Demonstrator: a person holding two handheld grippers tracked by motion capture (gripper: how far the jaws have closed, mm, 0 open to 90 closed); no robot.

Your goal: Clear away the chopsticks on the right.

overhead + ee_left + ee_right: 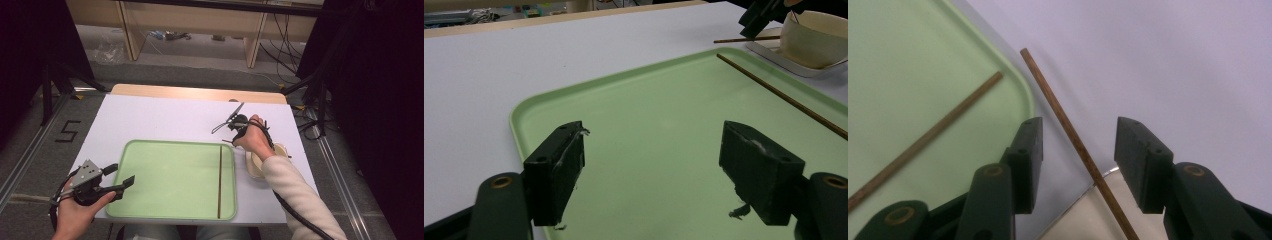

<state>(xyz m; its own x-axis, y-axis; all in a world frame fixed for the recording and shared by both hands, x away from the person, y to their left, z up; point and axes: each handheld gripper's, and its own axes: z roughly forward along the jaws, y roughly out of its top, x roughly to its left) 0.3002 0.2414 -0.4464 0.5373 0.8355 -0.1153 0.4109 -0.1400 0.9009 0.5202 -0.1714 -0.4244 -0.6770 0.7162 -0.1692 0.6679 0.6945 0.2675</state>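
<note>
White tabletop (165,117), green tray (165,200) with one chopstick (220,180) inside. Your right gripper (1078,165) sits open astride the second chopstick (1058,110), probably resting on the dish (774,52). Close off-centre and it rolls away. Left gripper (651,170) open, empty.

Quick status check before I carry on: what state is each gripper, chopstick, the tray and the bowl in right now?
Left gripper: open, hovering over the tray's near left corner, holding nothing.
Right gripper: open, jaws straddling the second chopstick, not closed on it.
Green tray: flat on the table, one chopstick inside.
First chopstick: lying flat in the tray by its right edge.
Second chopstick: outside the tray, one end propped on the plate.
Bowl: upright on its plate.
</note>
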